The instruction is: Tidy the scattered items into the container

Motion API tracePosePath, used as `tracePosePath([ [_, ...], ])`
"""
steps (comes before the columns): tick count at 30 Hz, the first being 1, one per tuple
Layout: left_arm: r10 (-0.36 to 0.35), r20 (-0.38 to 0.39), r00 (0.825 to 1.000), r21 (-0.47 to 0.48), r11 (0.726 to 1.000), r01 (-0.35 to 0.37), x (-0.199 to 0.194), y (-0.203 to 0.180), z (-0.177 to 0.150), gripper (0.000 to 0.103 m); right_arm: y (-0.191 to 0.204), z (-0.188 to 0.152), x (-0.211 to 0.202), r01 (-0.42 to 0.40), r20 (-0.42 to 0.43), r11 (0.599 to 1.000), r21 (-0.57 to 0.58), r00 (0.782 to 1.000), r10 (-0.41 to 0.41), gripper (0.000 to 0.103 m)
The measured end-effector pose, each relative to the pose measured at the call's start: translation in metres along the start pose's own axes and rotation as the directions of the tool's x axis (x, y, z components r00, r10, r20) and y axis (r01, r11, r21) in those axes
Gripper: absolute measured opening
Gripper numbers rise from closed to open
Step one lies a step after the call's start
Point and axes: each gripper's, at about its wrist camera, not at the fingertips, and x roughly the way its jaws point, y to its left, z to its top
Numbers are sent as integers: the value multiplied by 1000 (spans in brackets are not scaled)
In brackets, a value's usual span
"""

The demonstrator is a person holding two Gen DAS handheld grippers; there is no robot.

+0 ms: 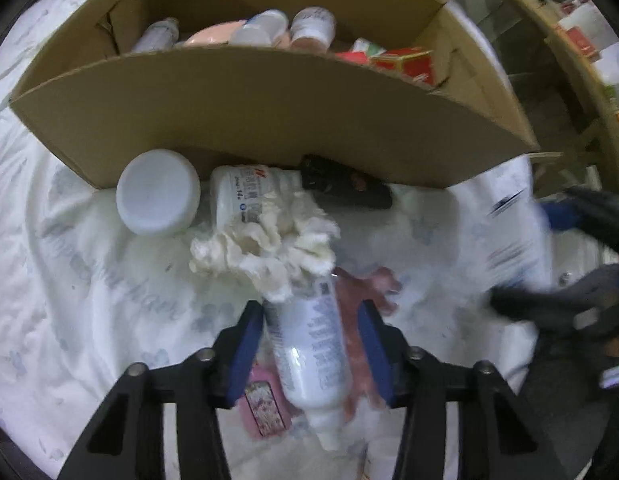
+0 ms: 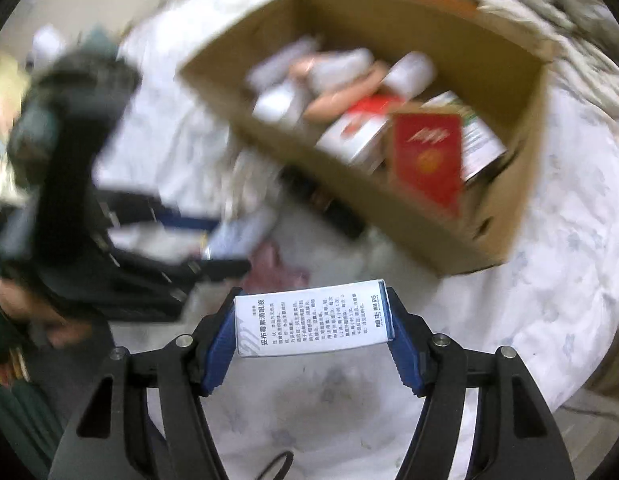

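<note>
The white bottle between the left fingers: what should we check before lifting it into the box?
1. White bottle sits between the left gripper fingers: ok.
2. Both fingers pressing it firmly: cannot tell; the right-side one seems to leave a gap.
3. Fluffy white cloth lies over the bottle's far end and may drag along: not ok.
4. Cardboard box has room inside: ok.
5. Right gripper holds the small printed carton securely: ok.
6. Right gripper clear of the left's path: cannot tell.
</note>
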Motion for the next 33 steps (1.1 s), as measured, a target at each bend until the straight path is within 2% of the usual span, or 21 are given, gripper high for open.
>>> tracePosePath([
  [2,1,-25,1000,-23,1000,-2,9,2,4,42,-8,4,-9,8,42,999,33,999,-10,70],
  [7,-41,-16,999,-84,996,40,7,10,5,40,3,-5,-13,13,61,999,49,998,-16,70],
  [11,-90,3,996,-80,993,90,-18,6,-3,39,5,5,-17,-14,77,998,54,997,9,70],
  [14,-99,28,995,-46,994,100,-45,0,-12,39,4,7,-17,-49,107,996,71,993,42,70],
  [18,-111,96,989,-21,993,113,-80,-4,-24,39,2,10,-29,-88,165,992,93,984,72,70],
  [20,-126,124,984,-20,991,130,-97,4,-23,39,0,12,-37,-111,199,988,104,976,89,70],
  [22,-107,169,980,6,994,107,-111,0,-17,39,1,13,-45,-115,230,988,99,969,90,70],
  [24,-94,232,968,17,996,92,-129,0,-18,39,2,12,-53,-125,262,988,92,960,97,70],
  [27,-127,284,950,23,992,125,-150,7,-10,39,0,12,-64,-141,313,985,100,944,103,70],
  [29,-101,327,939,35,995,95,-163,8,-2,39,-4,14,-72,-157,355,981,113,929,108,70],
  [33,-80,356,931,41,997,70,-166,10,13,39,-12,19,-86,-186,425,972,141,899,111,70],
])
